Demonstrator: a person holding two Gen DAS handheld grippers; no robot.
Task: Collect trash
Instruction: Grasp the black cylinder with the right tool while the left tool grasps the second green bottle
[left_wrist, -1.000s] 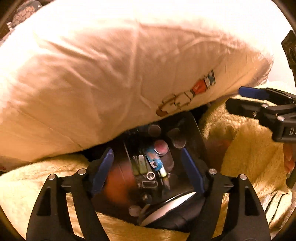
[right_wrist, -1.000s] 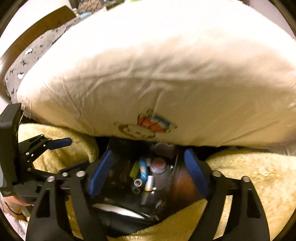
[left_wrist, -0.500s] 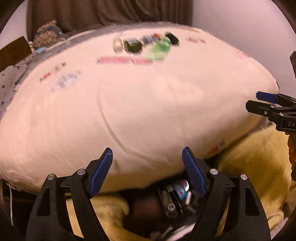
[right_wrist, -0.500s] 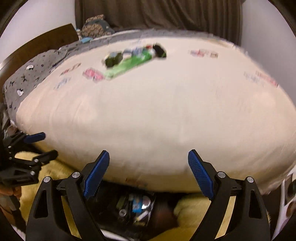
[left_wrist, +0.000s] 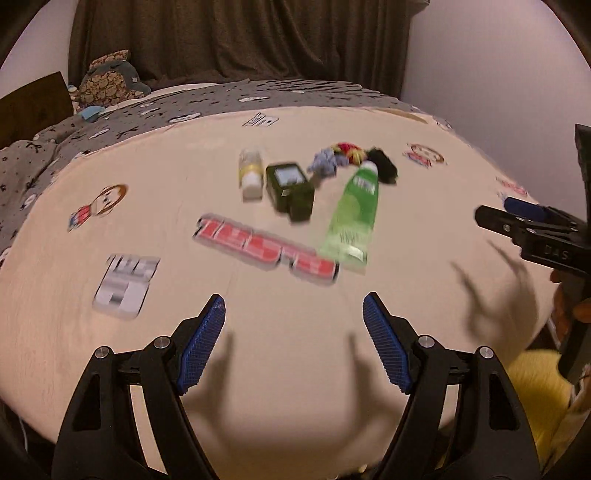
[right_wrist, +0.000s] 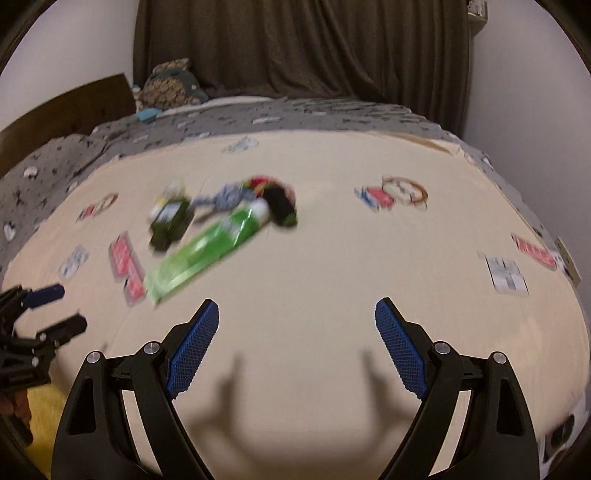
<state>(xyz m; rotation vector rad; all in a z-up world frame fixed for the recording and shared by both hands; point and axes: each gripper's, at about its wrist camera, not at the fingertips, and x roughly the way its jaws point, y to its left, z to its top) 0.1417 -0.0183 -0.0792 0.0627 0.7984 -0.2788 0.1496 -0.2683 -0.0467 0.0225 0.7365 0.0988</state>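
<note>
Both the left gripper (left_wrist: 293, 341) and right gripper (right_wrist: 297, 347) are released and empty above the cream sheet (left_wrist: 295, 369). Far off lie a green tube (left_wrist: 352, 218), dark bottle (left_wrist: 290, 190) and small white bottle (left_wrist: 251, 173).

The right gripper (left_wrist: 532, 229), at the right edge of the left wrist view, bears raised letters "DAS" on its black body; prints on the cream sheet (left_wrist: 295, 332) and the green tube's (left_wrist: 352, 218) label are too blurred to read.
</note>
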